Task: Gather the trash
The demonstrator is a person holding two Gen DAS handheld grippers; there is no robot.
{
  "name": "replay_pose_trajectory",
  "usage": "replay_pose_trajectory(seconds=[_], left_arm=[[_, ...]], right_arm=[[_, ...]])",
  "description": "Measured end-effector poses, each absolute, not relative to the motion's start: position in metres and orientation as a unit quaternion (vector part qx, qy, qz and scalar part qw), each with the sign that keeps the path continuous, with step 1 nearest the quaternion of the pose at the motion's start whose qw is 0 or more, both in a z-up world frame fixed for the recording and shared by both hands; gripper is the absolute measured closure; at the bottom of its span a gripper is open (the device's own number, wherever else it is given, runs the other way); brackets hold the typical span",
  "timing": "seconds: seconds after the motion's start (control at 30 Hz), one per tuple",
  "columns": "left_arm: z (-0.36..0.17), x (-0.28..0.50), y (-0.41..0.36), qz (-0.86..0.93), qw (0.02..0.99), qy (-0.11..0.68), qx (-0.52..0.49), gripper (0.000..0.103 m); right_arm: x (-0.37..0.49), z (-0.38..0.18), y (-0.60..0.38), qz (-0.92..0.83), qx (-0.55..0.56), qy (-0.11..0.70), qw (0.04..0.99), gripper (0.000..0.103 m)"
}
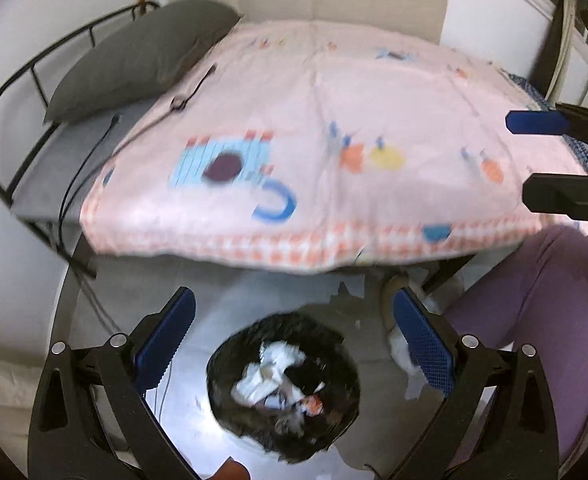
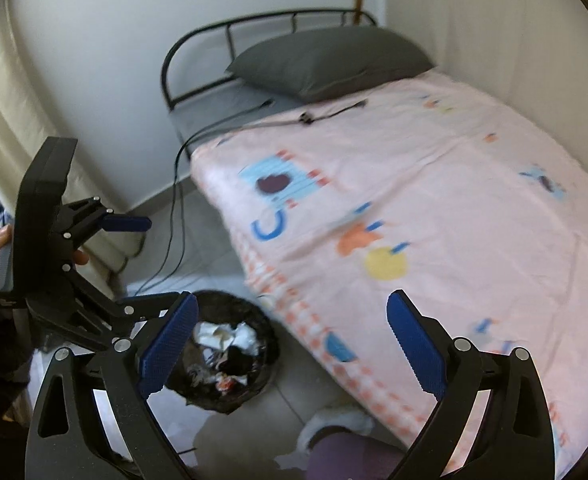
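Both grippers hung over the floor with nothing in them: the left gripper [image 1: 294, 344] had its jaws spread wide, and the right gripper [image 2: 294, 344] showed its jaws just as wide apart. Right below sat the trash bin [image 1: 284, 388], a dark round bin on the floor tiles [image 2: 198, 248], just beside the bed's edge, already holding crumpled white paper [image 1: 268, 376] and an orange scrap. A purple trouser leg [image 1: 533, 320] stood near it. Beyond lay the bed with its pink patterned cover [image 2: 433, 200], a black cable [image 2: 174, 216] trailing off it, then a grey pillow [image 2: 325, 60] against the black metal headboard [image 2: 230, 28].
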State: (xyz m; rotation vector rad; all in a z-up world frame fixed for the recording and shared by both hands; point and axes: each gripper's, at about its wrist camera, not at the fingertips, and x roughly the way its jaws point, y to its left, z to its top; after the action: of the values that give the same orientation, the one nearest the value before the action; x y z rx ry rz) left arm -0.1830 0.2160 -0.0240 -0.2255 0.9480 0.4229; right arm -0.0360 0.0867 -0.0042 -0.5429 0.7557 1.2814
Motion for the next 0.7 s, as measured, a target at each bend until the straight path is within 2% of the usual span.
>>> replay_pose_trajectory(seconds=[0.37,0.7], left_arm=[[0.029,-0.107,0.177,0.158,0.898,0.405,-0.074,0.006],[0.051,-0.047,0.129,0.091,0.923,0.367,-0.062,0.006]], right_arm=[[0.021,0.048,0.005,0.530,-0.191,0.307,0.767,0.009],[0.069,0.058,-0.080,0.475,-0.148,0.295,0.816,0.008]])
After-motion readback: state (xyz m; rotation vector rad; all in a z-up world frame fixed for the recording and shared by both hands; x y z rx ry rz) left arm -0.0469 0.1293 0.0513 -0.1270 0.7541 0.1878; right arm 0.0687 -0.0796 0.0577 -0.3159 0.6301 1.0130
